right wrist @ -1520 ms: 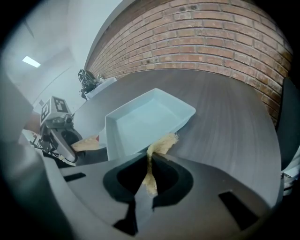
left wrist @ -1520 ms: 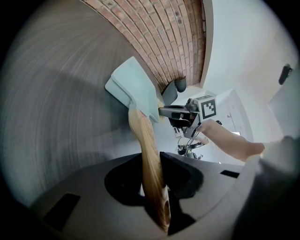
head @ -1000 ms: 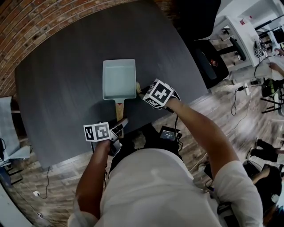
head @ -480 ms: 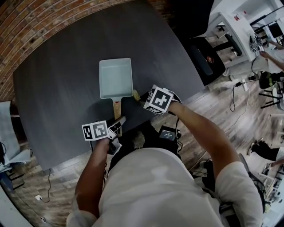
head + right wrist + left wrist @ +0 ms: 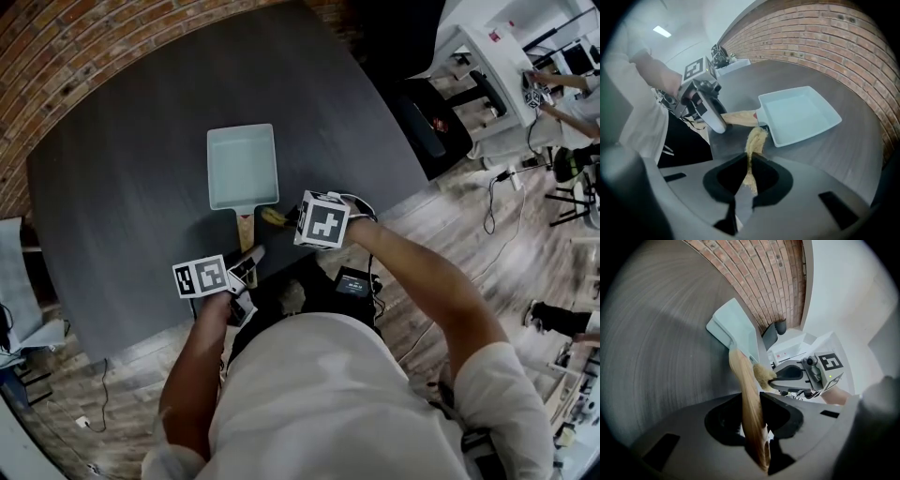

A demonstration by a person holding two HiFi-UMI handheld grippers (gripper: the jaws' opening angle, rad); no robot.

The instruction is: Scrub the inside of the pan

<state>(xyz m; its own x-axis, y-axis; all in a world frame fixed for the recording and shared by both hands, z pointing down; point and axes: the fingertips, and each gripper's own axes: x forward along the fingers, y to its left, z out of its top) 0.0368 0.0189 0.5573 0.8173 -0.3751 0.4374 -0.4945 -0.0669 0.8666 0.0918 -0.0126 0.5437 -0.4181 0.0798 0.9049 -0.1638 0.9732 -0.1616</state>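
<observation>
Just one pan (image 5: 242, 165), one scourer (image 5: 755, 139), two tongs (image 5: 253, 256) (image 5: 287, 219).

One pale square pan (image 5: 242, 167) sits at the centre of the frame, with one wooden handle (image 5: 247, 230). One yellowish scrub pad (image 5: 273, 217) shows at its lower right. There are two pairs of tongs, the left tongs (image 5: 249, 261) and the right tongs (image 5: 286, 221), and two marker cubes, the left marker cube (image 5: 203, 277) and the right marker cube (image 5: 323, 219). There is one dark worktop (image 5: 122, 187).

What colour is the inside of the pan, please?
Pan: pale blue-green, best in the right gripper view.
</observation>
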